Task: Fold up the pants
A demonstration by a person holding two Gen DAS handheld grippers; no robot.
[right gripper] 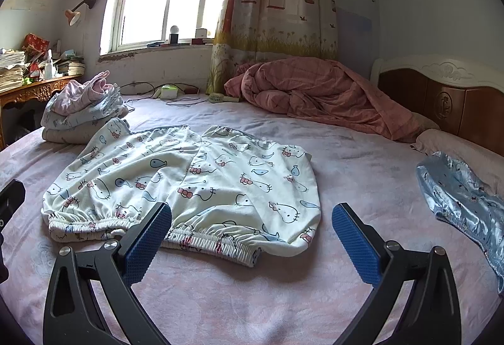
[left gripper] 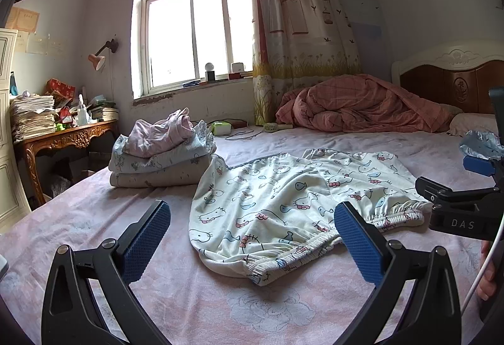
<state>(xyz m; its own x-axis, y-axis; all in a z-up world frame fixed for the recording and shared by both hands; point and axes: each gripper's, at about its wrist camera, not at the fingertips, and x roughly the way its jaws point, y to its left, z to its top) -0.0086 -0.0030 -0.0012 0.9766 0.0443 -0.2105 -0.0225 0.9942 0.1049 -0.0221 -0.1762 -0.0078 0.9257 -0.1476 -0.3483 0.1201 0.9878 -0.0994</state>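
The pants (right gripper: 186, 181) lie spread flat on the bed (right gripper: 252, 297), waistband nearest, and both the left gripper (left gripper: 252, 244) and right gripper (right gripper: 252, 238) hover just short of it, jaws wide apart and empty. Folding looks barely begun; next, each gripper likely needs a pinch on the waistband.

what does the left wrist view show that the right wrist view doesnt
Only the left wrist view shows the white cabinet at the left edge and the right gripper's body marked DAS. Only the right wrist view shows the blue satin garment laid out whole. Both show the cat-print pants flat on the bed, the folded stack, the pink quilt, and open left gripper and right gripper.
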